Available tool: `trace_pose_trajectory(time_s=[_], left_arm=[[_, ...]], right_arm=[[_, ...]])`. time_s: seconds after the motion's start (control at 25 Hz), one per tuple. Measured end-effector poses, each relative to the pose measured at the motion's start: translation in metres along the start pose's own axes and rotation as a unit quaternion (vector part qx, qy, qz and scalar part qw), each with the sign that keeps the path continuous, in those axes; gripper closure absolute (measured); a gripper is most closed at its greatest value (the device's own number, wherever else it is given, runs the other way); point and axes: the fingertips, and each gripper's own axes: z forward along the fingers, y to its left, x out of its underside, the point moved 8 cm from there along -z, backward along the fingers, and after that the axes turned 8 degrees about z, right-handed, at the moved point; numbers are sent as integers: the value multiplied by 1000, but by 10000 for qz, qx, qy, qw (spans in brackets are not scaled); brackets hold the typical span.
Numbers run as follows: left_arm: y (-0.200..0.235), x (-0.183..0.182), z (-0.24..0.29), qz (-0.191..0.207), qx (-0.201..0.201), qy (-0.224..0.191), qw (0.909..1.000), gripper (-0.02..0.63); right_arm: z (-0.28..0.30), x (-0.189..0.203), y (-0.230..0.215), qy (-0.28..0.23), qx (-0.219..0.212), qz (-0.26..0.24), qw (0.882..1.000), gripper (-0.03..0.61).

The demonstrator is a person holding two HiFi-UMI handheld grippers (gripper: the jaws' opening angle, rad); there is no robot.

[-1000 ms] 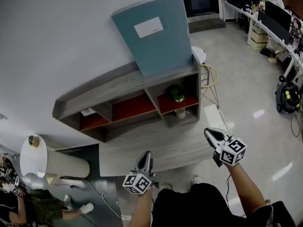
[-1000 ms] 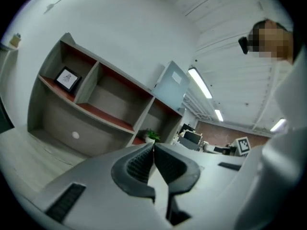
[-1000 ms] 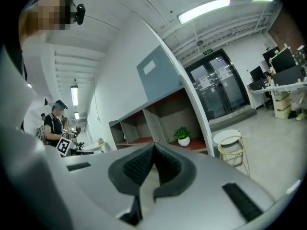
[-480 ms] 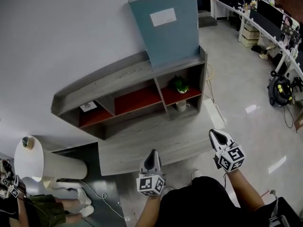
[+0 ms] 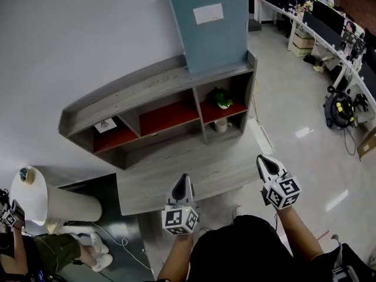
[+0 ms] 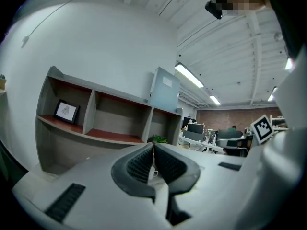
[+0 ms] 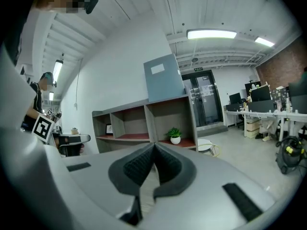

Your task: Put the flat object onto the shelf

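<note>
Tongs: left tongs [image 5: 183, 180] and right tongs [image 5: 262, 161], both clenched with nothing between the jaws. They were held roughly level by the near edge of the table [image 5: 176, 169], well apart from the shelf [image 5: 147, 91]. Judged idle, there being no load to carry.

Flat object [image 5: 214, 28]: blue-grey panel with a white label. It stood on the shelf's top at the right end, tilted back against the wall, which probably kept it upright. Placement judged complete.

Shelf compartments:
- Left held a small framed picture [image 5: 106, 124].
- Middle showed only its red board.
- Right held a potted plant [image 5: 222, 97] on the red board and a white mug [image 5: 220, 125] beneath it.
</note>
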Motion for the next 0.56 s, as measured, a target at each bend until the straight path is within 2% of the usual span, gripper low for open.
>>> trace_pose_trajectory(time_s=[0.24,0.56], left_arm=[[3,-3,6,210,-114,-10,9997,598],[-14,4,20,156,-248,2,9996,598]], right_arm=[[0,-6,-7,41,-16,-44,10000,578],[3,-11,-32,-7,-46,-126,9999,578]])
